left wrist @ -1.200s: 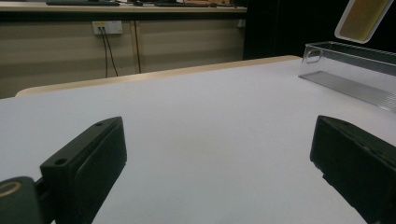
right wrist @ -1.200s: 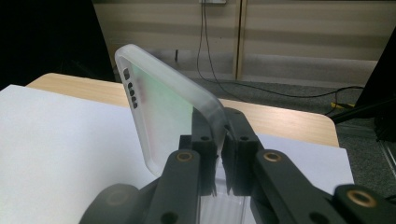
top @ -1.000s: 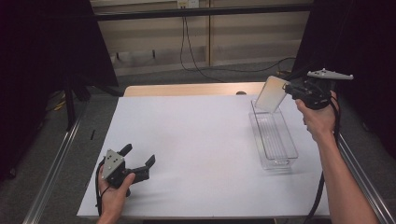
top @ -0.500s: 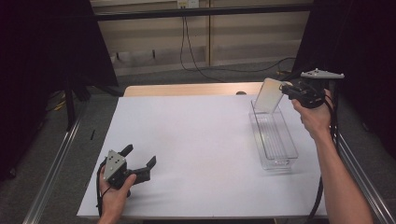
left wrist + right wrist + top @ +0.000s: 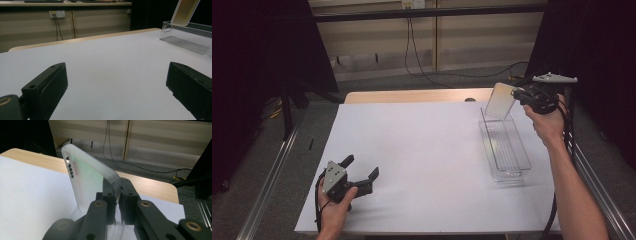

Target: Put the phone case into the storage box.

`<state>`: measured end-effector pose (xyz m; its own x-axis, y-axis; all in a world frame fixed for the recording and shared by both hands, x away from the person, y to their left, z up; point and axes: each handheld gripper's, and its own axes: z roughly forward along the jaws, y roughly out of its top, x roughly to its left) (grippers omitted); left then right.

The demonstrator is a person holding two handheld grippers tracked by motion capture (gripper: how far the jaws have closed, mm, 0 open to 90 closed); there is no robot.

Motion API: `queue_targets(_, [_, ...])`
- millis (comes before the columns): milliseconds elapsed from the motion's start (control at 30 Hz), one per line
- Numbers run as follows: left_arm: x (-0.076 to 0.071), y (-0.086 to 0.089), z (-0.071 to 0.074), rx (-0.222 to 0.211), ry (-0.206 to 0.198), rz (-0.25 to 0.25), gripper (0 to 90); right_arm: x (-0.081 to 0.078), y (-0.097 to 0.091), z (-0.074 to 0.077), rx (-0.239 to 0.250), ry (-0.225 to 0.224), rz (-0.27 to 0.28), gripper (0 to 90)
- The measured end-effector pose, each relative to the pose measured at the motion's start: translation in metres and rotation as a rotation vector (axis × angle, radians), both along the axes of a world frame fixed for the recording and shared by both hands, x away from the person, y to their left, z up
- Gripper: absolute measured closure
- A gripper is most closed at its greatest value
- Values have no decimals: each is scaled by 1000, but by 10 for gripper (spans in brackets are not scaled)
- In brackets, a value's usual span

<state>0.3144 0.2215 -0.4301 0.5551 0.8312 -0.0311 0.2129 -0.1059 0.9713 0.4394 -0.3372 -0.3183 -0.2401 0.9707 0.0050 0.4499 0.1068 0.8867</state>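
We see the right gripper (image 5: 518,95) raised above the far right corner of the table (image 5: 427,150), held in the person's right hand (image 5: 546,120). Its jaws are clamped on the edge of a translucent phone case (image 5: 500,100); in the right gripper view the frosted phone case (image 5: 87,182) rises from between the two black jaws, tilted to the left, with a row of small cut-outs near its upper corner. In the high view the case hangs clear of the table surface, over the far end of a clear plastic tray (image 5: 506,150). Whether the case's lower edge touches the tray's far wall we cannot tell.

The tray is long and narrow and lies near the right edge of the table, its length running from the near side towards the far side. Its ribbed floor shows through the clear walls, and we see nothing lying in it.

The left gripper (image 5: 360,175) rests low at the near left corner of the table, held in the person's left hand (image 5: 334,202). Its jaws stand wide apart with nothing between them; in the left gripper view the two black pads frame bare white table surface, and the tray (image 5: 190,37) and the case (image 5: 185,11) show at the upper right, well apart from this gripper.

A white sheet covers most of the table, and a strip of bare wood shows along the far edge.
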Motion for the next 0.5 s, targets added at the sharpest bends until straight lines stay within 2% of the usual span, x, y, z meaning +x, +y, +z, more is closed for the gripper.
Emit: queue_targets(500, [0,1,0,3,1,-2,38,14,-6,-5,-20,20,-13,842])
